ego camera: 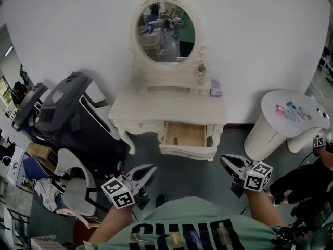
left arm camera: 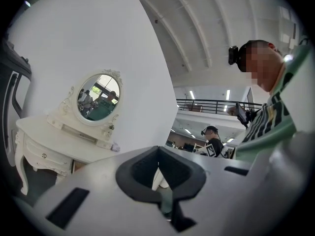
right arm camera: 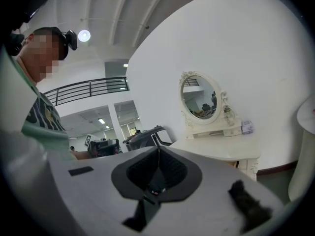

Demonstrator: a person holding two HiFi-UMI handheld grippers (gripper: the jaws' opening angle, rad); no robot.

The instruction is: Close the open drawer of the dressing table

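Ahead, the open drawer [ego camera: 184, 135] juts from under the dressing table [ego camera: 151, 109], its front running crosswise. The left gripper [ego camera: 151, 168] and right gripper [ego camera: 224, 161], fingers clenched on nothing, flank it, well apart; neither looks nearer.

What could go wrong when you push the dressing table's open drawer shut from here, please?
1. The left gripper and right gripper are both shut and well short of the drawer. The right one sits off to its side, so an off-centre push might skew the drawer and jam it.
2. A hard shove could shake the dressing table and tip the small bottle and box beside the mirror.
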